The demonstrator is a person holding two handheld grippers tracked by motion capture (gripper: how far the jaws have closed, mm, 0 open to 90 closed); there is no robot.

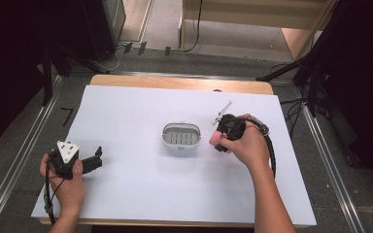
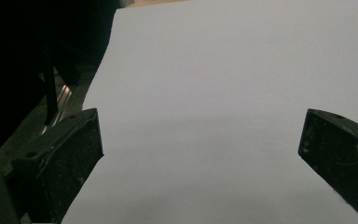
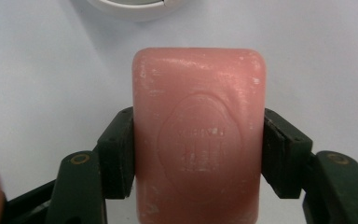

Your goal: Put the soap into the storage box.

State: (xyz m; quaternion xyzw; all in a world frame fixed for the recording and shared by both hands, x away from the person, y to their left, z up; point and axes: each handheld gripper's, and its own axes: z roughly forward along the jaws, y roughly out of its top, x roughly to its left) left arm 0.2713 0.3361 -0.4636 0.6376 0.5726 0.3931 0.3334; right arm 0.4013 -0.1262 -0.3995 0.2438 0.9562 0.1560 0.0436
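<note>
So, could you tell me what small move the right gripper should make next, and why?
Probably carry the pink soap bar leftward over the white soap dish. The right gripper is clamped on the bar just beside the dish, which looks empty, while the left gripper rests open, far off.

The scene contains one pink soap bar (image 3: pixel 198 135), one white soap dish (image 1: pixel 181 135) with a slotted insert, one white sheet (image 1: pixel 175 184) covering one counter (image 1: pixel 184 83), and two handheld grippers, the left gripper (image 1: pixel 95 158) and the right gripper (image 1: pixel 218 141), each fitted with two black jaws.
</note>
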